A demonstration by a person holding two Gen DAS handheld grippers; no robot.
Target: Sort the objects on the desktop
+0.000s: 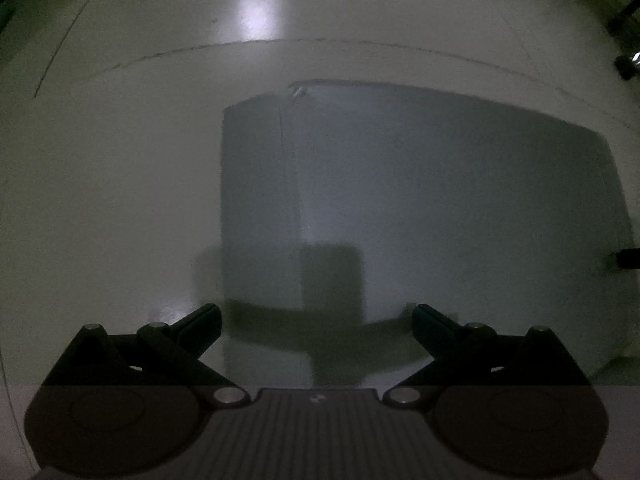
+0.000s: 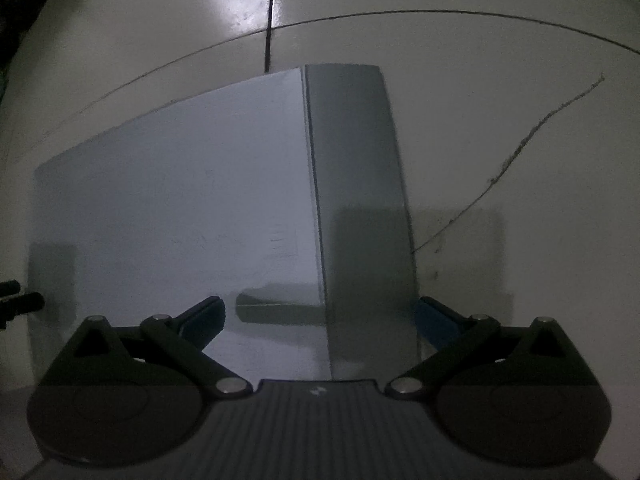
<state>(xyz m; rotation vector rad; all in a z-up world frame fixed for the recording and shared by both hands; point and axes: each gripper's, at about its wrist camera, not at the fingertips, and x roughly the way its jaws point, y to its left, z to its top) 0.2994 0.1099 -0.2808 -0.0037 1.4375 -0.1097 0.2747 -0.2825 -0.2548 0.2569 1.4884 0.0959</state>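
Left wrist view, dim light: the left gripper [image 1: 316, 322] hangs above a pale grey tabletop [image 1: 460, 208] seen from above, its two dark fingers [image 1: 202, 326] spread wide with nothing between them and touching nothing. Left of the fingers lies glossy pale tiled floor [image 1: 112, 160] with a bright lamp reflection [image 1: 258, 8] at the top; the table's darker side panel [image 1: 256, 200] drops toward the floor just right of that, and the gripper's own shadow [image 1: 332, 312] falls across the panel and the top. At the far right edge of this view a small dark part [image 1: 628, 260] pokes in over the table edge; what it is cannot be told. No desktop objects to be sorted show in either view, so their place cannot be told. Right wrist view: at the far left edge two dark rod-like tips [image 2: 24, 300] intrude beside the same tabletop [image 2: 180, 200], which fills the left and centre; its grey side panel [image 2: 360, 200] runs down the middle. The right gripper [image 2: 320, 316] has fingers parted wide, blue pads [image 2: 434, 322] on their inner faces, holding nothing and straddling the table's edge from above. Right of the panel lies tiled floor [image 2: 520, 120] crossed by a thin dark scuff line [image 2: 520, 148] and dark grout joints [image 2: 269, 20].
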